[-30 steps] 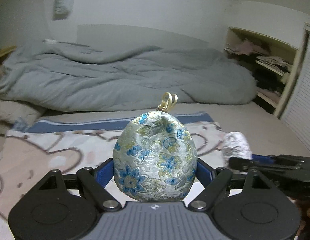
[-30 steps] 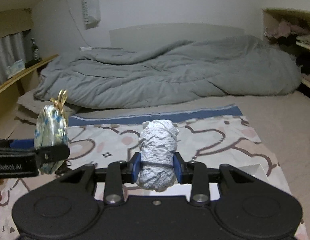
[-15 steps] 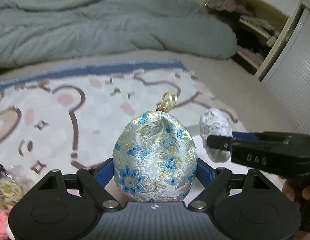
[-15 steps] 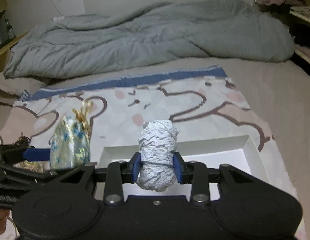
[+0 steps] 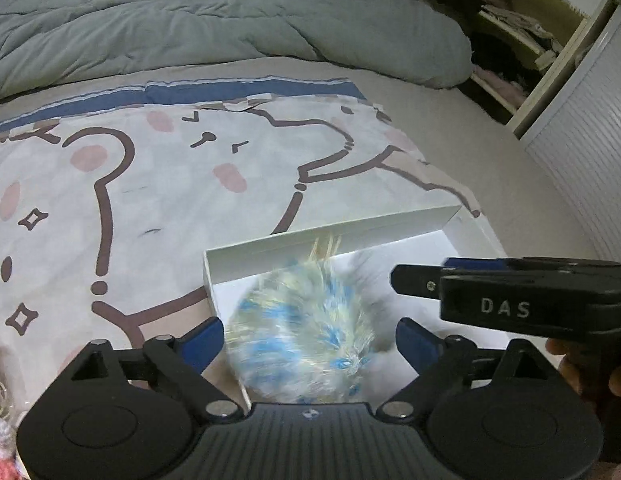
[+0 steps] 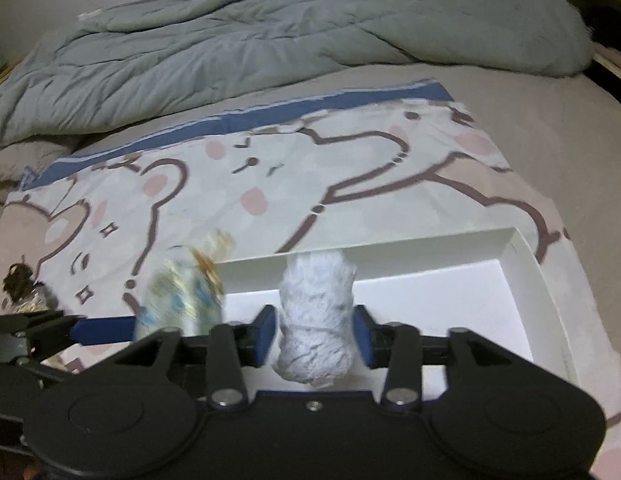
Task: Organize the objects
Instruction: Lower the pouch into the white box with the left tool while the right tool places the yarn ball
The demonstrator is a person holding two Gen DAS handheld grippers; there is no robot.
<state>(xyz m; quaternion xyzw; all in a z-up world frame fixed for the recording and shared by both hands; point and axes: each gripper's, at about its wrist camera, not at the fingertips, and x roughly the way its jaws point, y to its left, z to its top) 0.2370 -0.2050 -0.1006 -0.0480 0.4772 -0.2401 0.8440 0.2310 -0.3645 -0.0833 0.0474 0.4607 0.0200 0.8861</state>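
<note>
A blue-flowered brocade pouch with a gold loop is blurred with motion between the spread fingers of my left gripper, over the left end of a shallow white box. The blue pads stand clear of its sides. It also shows in the right wrist view. My right gripper is over the same white box, its pads slightly apart from a white lace bundle between them. The right gripper reaches in from the right in the left wrist view.
The box lies on a cartoon-bear print cloth spread on the bed. A grey duvet is bunched behind. An open shelf unit stands at the far right. Small dark and shiny items lie on the cloth at the left.
Both grippers moved down and forward over the white box. Both sets of fingers have spread. The pouch is now blurred and dropping; the lace bundle sits loose between the right pads.
</note>
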